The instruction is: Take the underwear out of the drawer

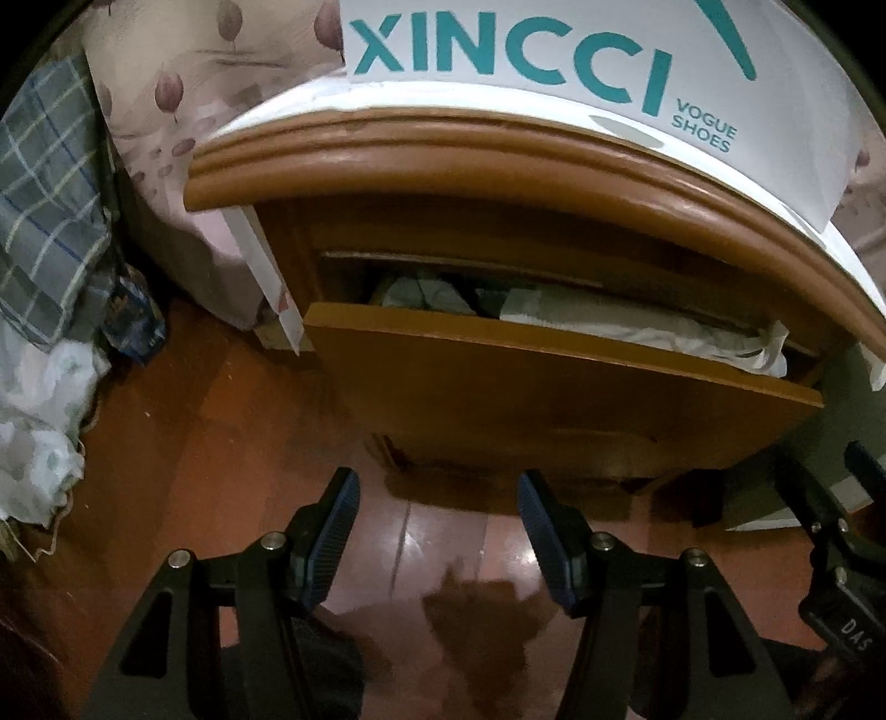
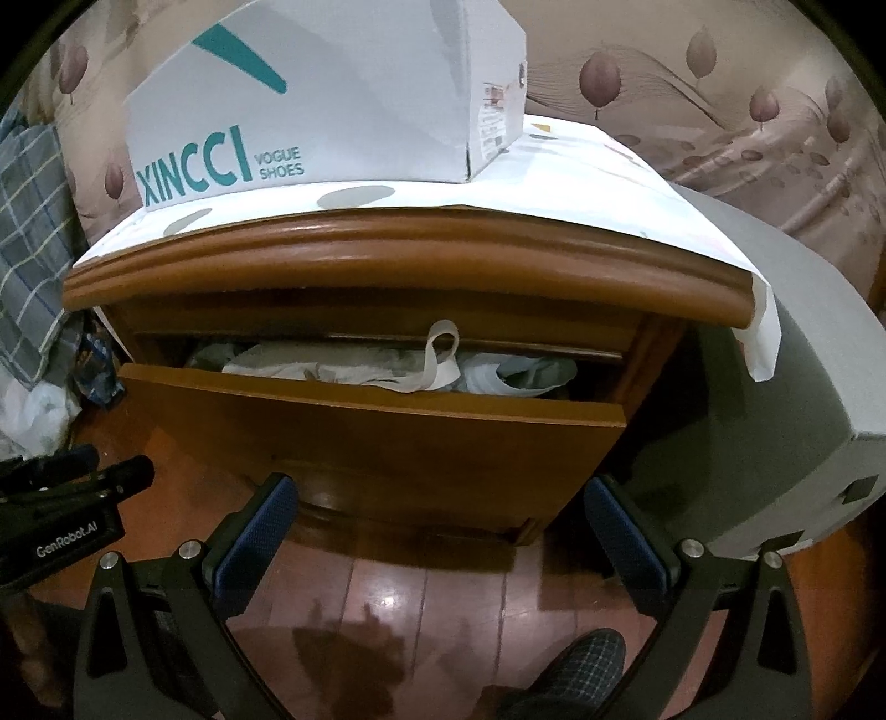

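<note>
You see drawer (image 2: pixel 365 437) contents mostly hidden under nightstand top (image 2: pixel 410 260); underwear indistinguishable among crumpled cloth (image 2: pixel 343 368); shoe box (image 1: pixel 554 61) cut off at edge.

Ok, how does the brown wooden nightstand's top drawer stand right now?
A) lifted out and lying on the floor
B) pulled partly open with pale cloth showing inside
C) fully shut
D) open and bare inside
B: the brown wooden drawer front stands out from the nightstand, and crumpled pale cloth fills the gap behind it.

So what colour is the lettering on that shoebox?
Teal on a white shoebox; the left wrist view shows it best.
</note>
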